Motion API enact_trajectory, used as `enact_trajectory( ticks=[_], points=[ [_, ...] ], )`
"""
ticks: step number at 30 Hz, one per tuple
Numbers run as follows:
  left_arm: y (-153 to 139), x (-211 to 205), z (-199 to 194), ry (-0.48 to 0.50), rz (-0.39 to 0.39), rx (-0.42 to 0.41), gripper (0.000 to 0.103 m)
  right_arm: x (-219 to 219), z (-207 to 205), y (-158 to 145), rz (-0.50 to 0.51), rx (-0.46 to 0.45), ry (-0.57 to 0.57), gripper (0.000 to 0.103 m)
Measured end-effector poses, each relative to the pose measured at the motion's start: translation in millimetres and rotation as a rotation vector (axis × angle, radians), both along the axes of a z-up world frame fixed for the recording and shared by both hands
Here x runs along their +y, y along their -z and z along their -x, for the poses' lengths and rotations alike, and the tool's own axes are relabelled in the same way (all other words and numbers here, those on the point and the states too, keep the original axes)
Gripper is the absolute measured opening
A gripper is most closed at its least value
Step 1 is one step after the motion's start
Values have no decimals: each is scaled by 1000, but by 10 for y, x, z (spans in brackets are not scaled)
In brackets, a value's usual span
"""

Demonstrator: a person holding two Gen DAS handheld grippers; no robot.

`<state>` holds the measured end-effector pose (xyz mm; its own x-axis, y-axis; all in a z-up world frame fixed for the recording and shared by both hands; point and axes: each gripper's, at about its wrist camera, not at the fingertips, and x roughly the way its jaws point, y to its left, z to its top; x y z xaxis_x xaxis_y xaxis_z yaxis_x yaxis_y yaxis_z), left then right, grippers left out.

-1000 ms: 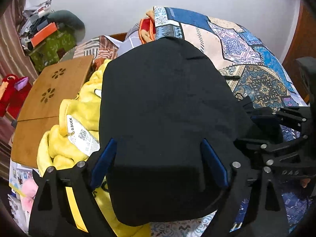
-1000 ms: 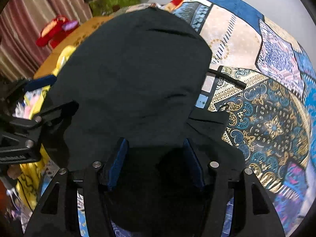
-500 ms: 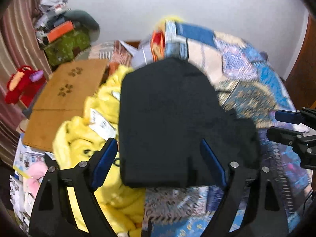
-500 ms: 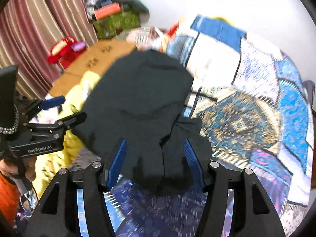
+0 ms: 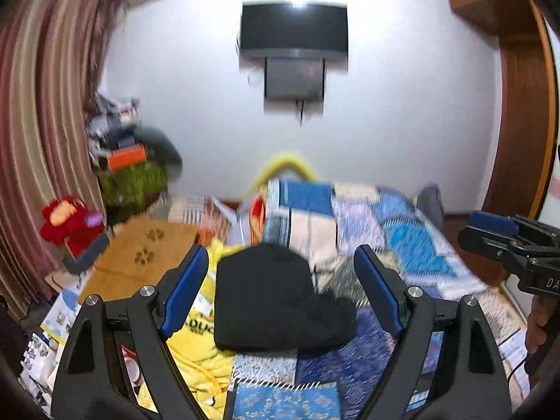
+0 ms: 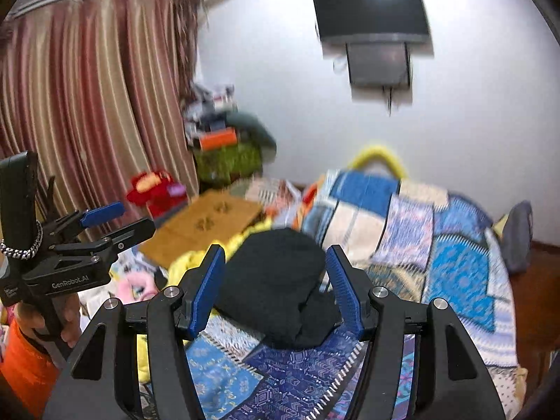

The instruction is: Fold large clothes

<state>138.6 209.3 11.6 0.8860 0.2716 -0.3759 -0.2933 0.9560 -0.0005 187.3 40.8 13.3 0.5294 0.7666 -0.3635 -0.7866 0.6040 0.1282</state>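
Both hand-held grippers have lifted away from the black garment.
Folded compact on the patchwork bed; left hand-held gripper and right hand-held gripper both apart, empty.

Patchwork quilt covers bed, blue and cream panels. Yellow garment heaped at left edge of quilt. Wooden board with paw cutouts lies beside it. Red plush toy near striped curtain. Green bag in corner, orange box on top. Black screen hangs on white wall. Wooden door frame at right.
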Motion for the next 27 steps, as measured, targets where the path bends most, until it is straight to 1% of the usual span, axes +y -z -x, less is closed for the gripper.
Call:
enact_trajectory(
  ticks=[2, 5, 7, 12, 14, 15, 16, 19, 21, 25, 27],
  points=[
    [-163, -142, 259, -6, -17, -75, 85, -111, 135, -83, -45, -31, 3, 56],
    [-320, -341, 587, -14, -49, -158, 85, -247, 389, -188, -105, -87, 18, 56],
    [-381, -445, 769, -11, -58, -196, 86, -302, 529, -226, -139, -114, 20, 56],
    [-409, -634, 1065, -36, -89, -246, 86, -310, 772, -231, -174, -156, 32, 56],
    [-395, -690, 1144, -43, -96, -257, 86, -274, 792, -199, -175, -164, 40, 57],
    [-381, -696, 1147, -46, -95, -256, 87, -249, 800, -186, -171, -167, 43, 60],
    [-372, -707, 1162, -54, -96, -255, 92, -248, 815, -171, -167, -170, 49, 61],
    [-328, -713, 1194, -82, -96, -259, 100, -243, 855, -158, -155, -184, 81, 72],
    [-299, -706, 1219, -93, -88, -252, 102, -237, 850, -150, -151, -178, 92, 82],
    [-234, -667, 1223, -103, -75, -233, 102, -200, 777, -131, -149, -172, 134, 91],
    [-210, -666, 1225, -111, -77, -227, 103, -221, 792, -106, -147, -168, 154, 98]
  ],
)
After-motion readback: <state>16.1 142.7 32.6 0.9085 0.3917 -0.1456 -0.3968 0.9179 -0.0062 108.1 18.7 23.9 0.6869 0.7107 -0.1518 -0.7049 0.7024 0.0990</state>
